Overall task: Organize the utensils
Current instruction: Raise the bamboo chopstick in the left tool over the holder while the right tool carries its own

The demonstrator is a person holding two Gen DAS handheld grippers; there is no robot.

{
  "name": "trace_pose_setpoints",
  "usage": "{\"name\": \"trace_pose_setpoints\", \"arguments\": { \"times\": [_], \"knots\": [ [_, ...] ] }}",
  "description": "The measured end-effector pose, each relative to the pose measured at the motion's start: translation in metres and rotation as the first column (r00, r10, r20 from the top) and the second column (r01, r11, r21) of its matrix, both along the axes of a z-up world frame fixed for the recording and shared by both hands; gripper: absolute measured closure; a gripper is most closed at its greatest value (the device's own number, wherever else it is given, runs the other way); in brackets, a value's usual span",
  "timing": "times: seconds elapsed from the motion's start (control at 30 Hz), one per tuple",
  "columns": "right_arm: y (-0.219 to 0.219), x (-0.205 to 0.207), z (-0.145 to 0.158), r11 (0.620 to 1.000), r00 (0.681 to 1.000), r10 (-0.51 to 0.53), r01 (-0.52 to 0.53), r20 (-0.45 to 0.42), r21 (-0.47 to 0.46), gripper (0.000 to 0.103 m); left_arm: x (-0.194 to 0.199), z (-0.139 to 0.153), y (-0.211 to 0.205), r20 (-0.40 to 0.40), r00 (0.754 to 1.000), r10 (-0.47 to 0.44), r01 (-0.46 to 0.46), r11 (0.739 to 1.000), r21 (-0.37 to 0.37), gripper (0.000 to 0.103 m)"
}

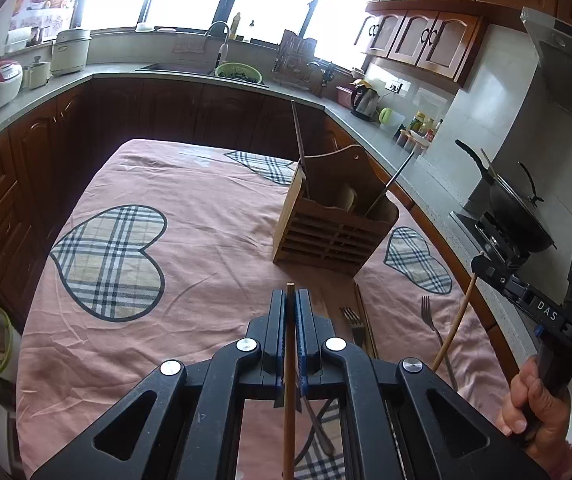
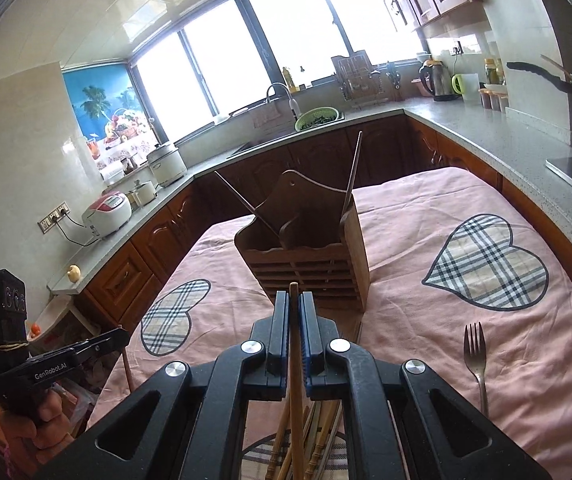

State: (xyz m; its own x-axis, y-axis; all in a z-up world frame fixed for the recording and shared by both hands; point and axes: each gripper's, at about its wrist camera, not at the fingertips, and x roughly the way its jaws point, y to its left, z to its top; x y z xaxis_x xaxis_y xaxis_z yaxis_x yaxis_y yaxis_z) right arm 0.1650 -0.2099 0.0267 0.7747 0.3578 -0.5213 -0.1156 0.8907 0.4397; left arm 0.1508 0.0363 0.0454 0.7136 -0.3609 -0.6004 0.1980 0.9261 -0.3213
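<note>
Item: left gripper (image 1: 290,300). Jaws closed on a single wooden chopstick (image 1: 289,380), which runs lengthwise between the pads, its tip showing just past them and its other end passing down out of view. Raised above the table (image 1: 205,248), pointing toward the holder.

Item: right gripper (image 2: 294,300). Jaws closed on a second chopstick (image 2: 296,360), paler, likewise held along the pads. In the left wrist view this same stick hangs slanting below the right gripper at the table's right edge.

Item: wooden holder (image 1: 336,220). Slatted box with a tall back board and divided compartments, upright on the pink cloth with plaid hearts, ahead of both grippers and well apart from them. One dark stick leans in its left compartment, one thin metal stick in its right; which compartments are otherwise free cannot be told.

Item: loose fork (image 2: 476,356). Lying flat on the cloth to the right, untouched. More forks (image 1: 353,320) lie nearer the left gripper, and a bundle of sticks and handles (image 2: 318,440) lies below the right gripper.

Step in hand, as judged: carry stage, each hand bearing one chopstick from the loose pile toward the holder.

Next move, as judged: bring each stick over an open compartment, tip it near upright, lower the end inside past the rim, then release. The leaning sticks already in the holder could be knocked; the approach needs to clear them.
</note>
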Motion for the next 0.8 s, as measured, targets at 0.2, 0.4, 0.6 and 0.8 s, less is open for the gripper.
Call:
{"name": "trace_pose_setpoints", "arguments": {
  "times": [0.2, 0.4, 0.6, 0.8],
  "knots": [
    [-0.005, -0.007, 0.01, 1.0, 1.0, -0.008, 0.008, 0.025, -0.001, 0.098, -0.013, 0.014, 0.011, 0.026, 1.0, 0.018, -0.017, 1.0, -0.022, 0.099],
    [-0.009, -0.012, 0.02, 1.0, 0.999, -0.017, 0.017, 0.051, 0.0, 0.098, -0.017, 0.023, 0.014, 0.048, 0.998, 0.031, -0.03, 0.999, -0.029, 0.099],
    [-0.013, -0.013, 0.029, 1.0, 0.997, -0.024, 0.024, 0.078, -0.002, 0.098, -0.019, 0.03, 0.018, 0.07, 0.997, 0.037, -0.034, 0.998, -0.046, 0.099],
    [-0.015, -0.01, 0.039, 1.0, 0.994, -0.027, 0.028, 0.104, -0.002, 0.098, -0.015, 0.038, 0.021, 0.102, 0.994, 0.04, -0.035, 0.998, -0.056, 0.099]
  ]
}}
